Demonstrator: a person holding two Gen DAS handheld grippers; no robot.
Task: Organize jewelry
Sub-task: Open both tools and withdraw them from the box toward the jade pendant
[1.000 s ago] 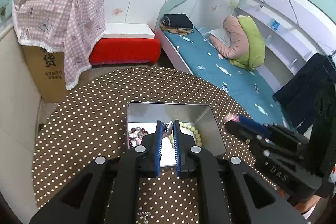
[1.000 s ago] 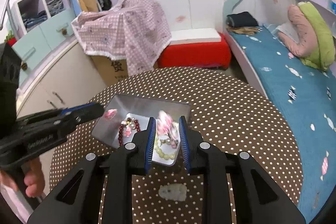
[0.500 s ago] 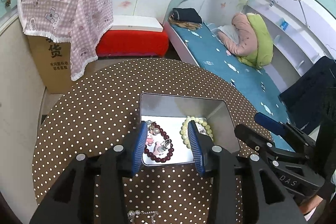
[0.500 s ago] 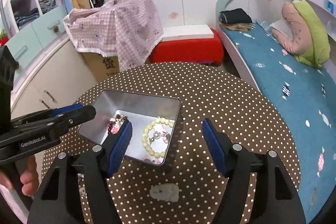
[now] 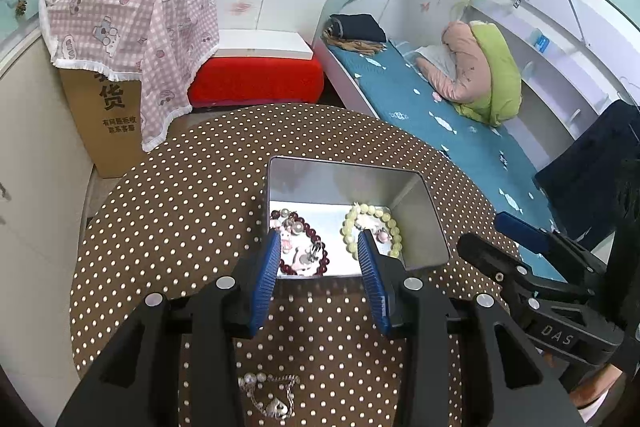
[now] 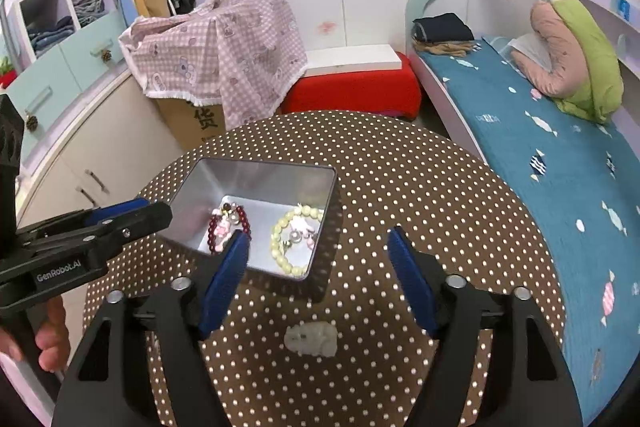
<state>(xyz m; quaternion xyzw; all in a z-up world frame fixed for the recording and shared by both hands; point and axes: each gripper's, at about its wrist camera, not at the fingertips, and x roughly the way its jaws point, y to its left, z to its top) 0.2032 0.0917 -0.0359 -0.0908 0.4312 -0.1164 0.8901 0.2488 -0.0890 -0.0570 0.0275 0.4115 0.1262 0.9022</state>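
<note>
A silver tin box (image 5: 420, 227) (image 6: 324, 219) stands on the round dotted table. In it lie a dark red bead bracelet (image 5: 316, 247) (image 6: 244, 221), a pale yellow bead bracelet (image 5: 348, 231) (image 6: 280, 227) and small pink and pearl pieces. My left gripper (image 5: 318, 243) is open and empty, just above the box's near edge. My right gripper (image 6: 318, 241) is wide open and empty, near the box's front right corner. A pearl chain with a heart charm (image 5: 272, 393) lies under the left gripper. A pale green jade piece (image 6: 310, 339) lies under the right gripper.
The brown dotted tablecloth (image 5: 180, 211) covers the round table. A cardboard box under a pink checked cloth (image 5: 132, 19), a red stool (image 5: 256, 79) and a blue bed (image 5: 432, 115) stand behind it. The right gripper shows in the left view (image 5: 520, 259).
Both grippers opened and let small pieces fall into the tin box. Both have pulled back and up from the box; the right jaws now stand wider.
</note>
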